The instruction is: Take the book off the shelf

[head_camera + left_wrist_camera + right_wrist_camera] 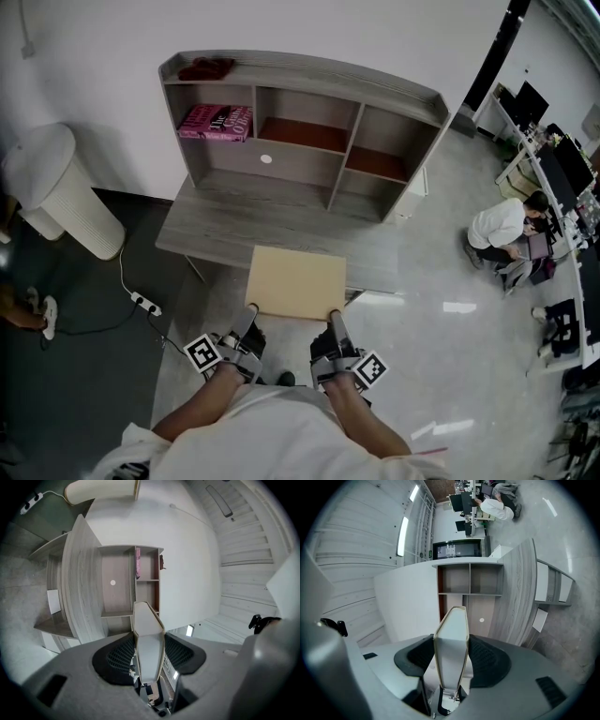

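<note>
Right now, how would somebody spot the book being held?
Find the grey desk with its shelf unit against the white wall. Over the desk's front edge, the left tool and right tool grip a flat book by its near corners. It's plain tan, unlike the pink book in the shelf's top-left compartment.

Pink books (216, 122), upper left compartment of shelf (375, 86): cover print too small to read.
Dark red item (207, 67), shelf top, far left: kind indiscernible.
Desk (211, 234): near edge partly hidden behind tan book (296, 282).
Person (45, 314), left edge: cut off, only leg and white shoe in frame.
</note>
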Available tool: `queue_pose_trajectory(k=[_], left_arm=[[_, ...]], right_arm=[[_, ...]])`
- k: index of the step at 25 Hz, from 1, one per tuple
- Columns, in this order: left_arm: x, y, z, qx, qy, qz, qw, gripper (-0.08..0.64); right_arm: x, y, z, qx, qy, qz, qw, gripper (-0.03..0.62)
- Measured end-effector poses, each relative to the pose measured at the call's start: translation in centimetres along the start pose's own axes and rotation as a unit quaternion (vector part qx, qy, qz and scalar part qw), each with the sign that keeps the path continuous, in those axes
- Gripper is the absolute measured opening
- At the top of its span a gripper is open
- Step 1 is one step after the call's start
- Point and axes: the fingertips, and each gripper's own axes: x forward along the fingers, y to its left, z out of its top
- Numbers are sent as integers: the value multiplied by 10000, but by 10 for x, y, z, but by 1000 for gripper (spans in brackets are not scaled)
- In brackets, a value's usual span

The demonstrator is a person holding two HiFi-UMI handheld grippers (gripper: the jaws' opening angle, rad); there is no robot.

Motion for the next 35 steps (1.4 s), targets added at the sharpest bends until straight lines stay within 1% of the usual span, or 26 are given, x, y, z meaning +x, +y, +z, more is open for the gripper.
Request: queue_pose_trajectory(k=[4, 9, 14, 22, 30, 35], left_arm=[[-13, 0, 4, 52, -60, 34, 10000, 204], [-23, -2, 13, 141, 30, 108, 9998, 204], [-28, -3, 15, 23, 69, 70, 9999, 204], [-23, -3, 9, 8, 203, 82, 9998, 204], [-17, 3, 2, -55, 234, 116, 9996, 204], [-13, 1, -4, -105, 199, 75, 9997, 204]], right_arm=[[-5, -1, -11, 0, 3, -2, 10000, 232], [-8, 0, -26, 89, 55, -34, 9999, 232], [-10, 2, -34, 102, -20, -28, 9999, 232], [-12, 3, -26, 90, -4, -32, 10000, 232], [-11, -2, -18, -15, 229, -124, 9997, 232], [-12, 0, -11, 1, 203, -117, 9997, 232]])
